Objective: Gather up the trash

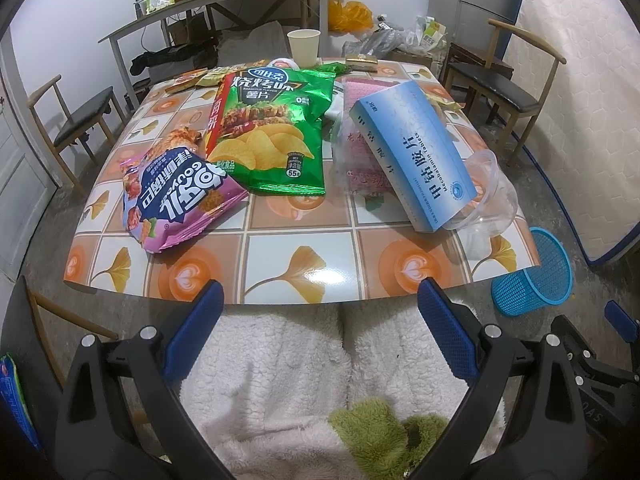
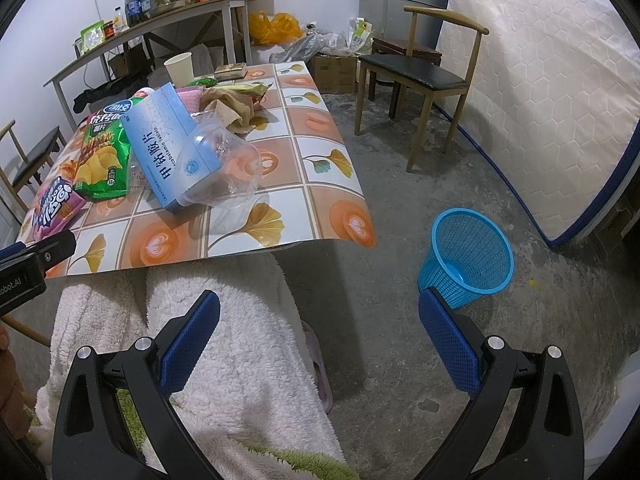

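Trash lies on a tiled-pattern table point(image 1: 280, 272): a purple snack bag point(image 1: 176, 200), a green chip bag point(image 1: 272, 132), a light blue medicine box point(image 1: 412, 152) and a clear plastic bowl point(image 1: 488, 196) on its side. A paper cup point(image 1: 304, 48) stands at the far edge. On the floor to the right of the table stands a blue mesh bin point(image 2: 468, 256), holding nothing I can see. My left gripper point(image 1: 318, 308) hovers open before the table's near edge, above fleece-covered knees. My right gripper point(image 2: 320, 316) is open over the floor, left of the bin.
Wooden chairs point(image 2: 416, 68) stand right and left of the table. A mattress point(image 2: 540, 92) leans on the right wall. A cluttered shelf table point(image 1: 216, 12), yellow bags and boxes fill the back. Crumpled brown paper point(image 2: 232, 108) and small wrappers lie on the table's far part.
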